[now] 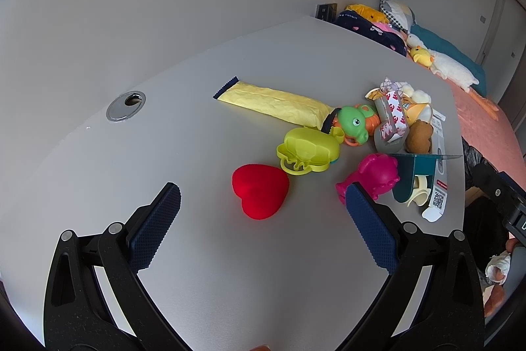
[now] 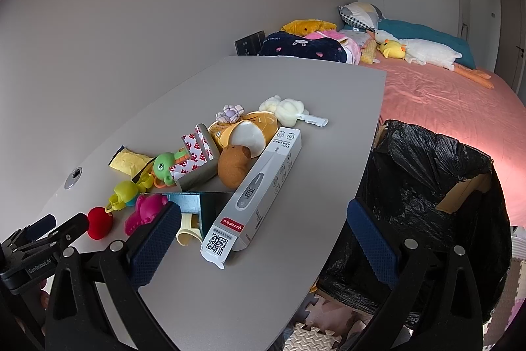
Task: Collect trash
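On the table (image 2: pixel 296 81), thermometer box (image 2: pixel 256 186) at 12 o'clock of right gripper (image 2: pixel 263 232), fingers apart, empty; left gripper (image 1: pixel 263 213) fingers apart near red heart (image 1: pixel 259 191).

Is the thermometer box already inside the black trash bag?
No, the thermometer box lies on the table, beside the black trash bag.

Grey table (image 1: pixel 230 268). Yellow crinkled wrapper (image 1: pixel 273 104), dark blue serrated ends. Red heart (image 1: pixel 259 191). Lime-green toy case (image 1: pixel 307 150). Green frog toy (image 1: pixel 353 122) with orange parts. Magenta toy (image 1: pixel 374 176). White-and-grey thermometer box (image 2: pixel 259 186), red label and black QR code, near the right edge. White packet (image 2: pixel 197 153) patterned in red. Black bin bag (image 2: pixel 427 186). Gripper pads (image 1: pixel 154 229) dark blue, dimpled.
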A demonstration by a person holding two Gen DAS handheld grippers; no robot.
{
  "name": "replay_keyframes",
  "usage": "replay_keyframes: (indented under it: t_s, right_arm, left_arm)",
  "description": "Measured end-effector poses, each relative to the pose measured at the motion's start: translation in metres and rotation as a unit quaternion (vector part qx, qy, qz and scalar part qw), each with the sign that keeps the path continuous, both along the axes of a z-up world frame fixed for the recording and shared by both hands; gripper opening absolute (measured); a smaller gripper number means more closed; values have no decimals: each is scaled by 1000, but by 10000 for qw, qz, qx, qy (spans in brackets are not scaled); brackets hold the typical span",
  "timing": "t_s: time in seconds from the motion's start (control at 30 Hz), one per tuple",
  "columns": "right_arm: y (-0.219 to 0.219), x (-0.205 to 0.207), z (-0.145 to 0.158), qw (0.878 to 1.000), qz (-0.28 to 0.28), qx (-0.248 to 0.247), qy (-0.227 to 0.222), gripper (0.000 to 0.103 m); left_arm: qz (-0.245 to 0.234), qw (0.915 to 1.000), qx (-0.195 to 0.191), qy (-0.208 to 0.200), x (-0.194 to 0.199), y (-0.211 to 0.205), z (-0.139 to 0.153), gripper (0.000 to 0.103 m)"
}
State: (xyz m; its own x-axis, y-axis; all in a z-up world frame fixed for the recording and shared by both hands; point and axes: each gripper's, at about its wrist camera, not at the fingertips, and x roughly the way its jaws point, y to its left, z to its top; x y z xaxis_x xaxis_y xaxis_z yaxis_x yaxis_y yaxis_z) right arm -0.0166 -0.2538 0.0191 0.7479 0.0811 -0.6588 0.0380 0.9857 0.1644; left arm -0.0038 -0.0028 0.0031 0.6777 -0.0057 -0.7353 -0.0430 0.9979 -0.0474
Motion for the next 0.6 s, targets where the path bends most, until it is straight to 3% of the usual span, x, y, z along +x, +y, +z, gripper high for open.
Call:
replay_keyframes:
  t_s: [0.6]
  right_arm:
    - [0, 1, -1, 10000, 24, -22, 35, 101]
  left_arm:
    - [-4, 9998, -201, 82, 3, 4, -4, 97]
